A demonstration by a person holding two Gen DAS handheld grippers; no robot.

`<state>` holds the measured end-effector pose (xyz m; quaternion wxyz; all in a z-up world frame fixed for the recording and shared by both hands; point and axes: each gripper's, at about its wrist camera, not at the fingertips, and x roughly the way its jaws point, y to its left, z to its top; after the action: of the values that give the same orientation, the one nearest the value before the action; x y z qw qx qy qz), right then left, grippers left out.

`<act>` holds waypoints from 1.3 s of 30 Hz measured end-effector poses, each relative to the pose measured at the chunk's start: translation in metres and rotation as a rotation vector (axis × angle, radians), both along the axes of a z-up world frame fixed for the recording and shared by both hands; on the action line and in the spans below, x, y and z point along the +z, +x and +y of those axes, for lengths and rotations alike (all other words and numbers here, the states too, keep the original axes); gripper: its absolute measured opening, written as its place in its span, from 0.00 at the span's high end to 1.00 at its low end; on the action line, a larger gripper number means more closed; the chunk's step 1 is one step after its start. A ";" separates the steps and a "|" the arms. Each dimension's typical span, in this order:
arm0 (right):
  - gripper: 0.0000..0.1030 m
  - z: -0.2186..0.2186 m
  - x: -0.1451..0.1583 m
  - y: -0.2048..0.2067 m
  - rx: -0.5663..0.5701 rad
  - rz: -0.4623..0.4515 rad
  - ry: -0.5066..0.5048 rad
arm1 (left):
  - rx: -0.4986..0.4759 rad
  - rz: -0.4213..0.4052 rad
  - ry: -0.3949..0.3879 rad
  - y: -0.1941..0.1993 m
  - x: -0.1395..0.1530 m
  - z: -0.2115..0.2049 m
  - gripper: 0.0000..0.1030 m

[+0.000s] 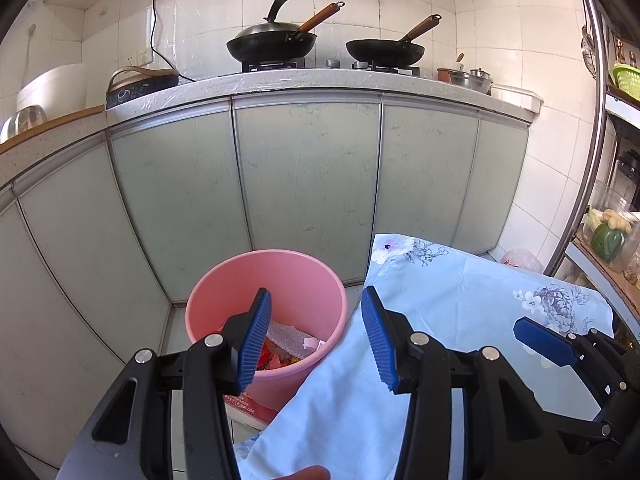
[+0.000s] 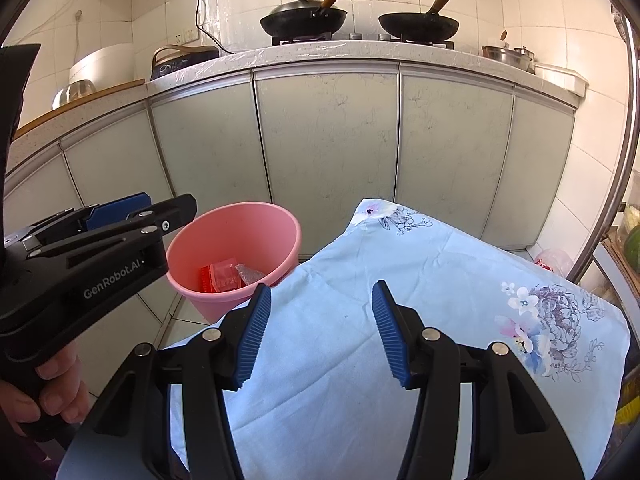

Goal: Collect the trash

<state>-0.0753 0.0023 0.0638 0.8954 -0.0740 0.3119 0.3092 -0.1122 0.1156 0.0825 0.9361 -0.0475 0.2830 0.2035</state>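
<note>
1. Apparently nothing is left on the cloth-covered table (image 2: 360, 340), so the step in hand looks like a check: sweep both cameras over the cloth and floor before reaching.
2. Both tools are empty: the left gripper (image 1: 316, 340) has its jaws parted, nothing between them, over the bin's near rim; the right gripper (image 2: 320, 332), likewise parted, hangs over bare cloth.
3. The pink bin (image 2: 256, 220) stands on the floor at ten o'clock from the right gripper, just beside the table.
4. Inside lie red wrappers (image 2: 218, 276) and a crumpled clear film (image 1: 286, 334).

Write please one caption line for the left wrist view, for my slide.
Left gripper open and empty above a pink bin holding wrappers, beside a floral blue cloth.
</note>
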 end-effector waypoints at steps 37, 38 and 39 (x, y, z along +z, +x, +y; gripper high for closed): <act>0.48 0.003 0.005 -0.003 -0.003 -0.004 -0.004 | -0.012 0.006 0.004 0.003 0.000 -0.003 0.55; 0.48 0.003 0.005 -0.002 -0.003 -0.004 -0.004 | -0.014 0.007 0.003 0.004 -0.001 -0.002 0.55; 0.48 0.003 0.004 -0.002 -0.003 -0.004 -0.005 | -0.016 0.008 0.003 0.004 -0.001 -0.002 0.55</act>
<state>-0.0771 0.0051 0.0681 0.8963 -0.0762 0.3109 0.3070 -0.1080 0.1137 0.0812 0.9366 -0.0429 0.2867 0.1967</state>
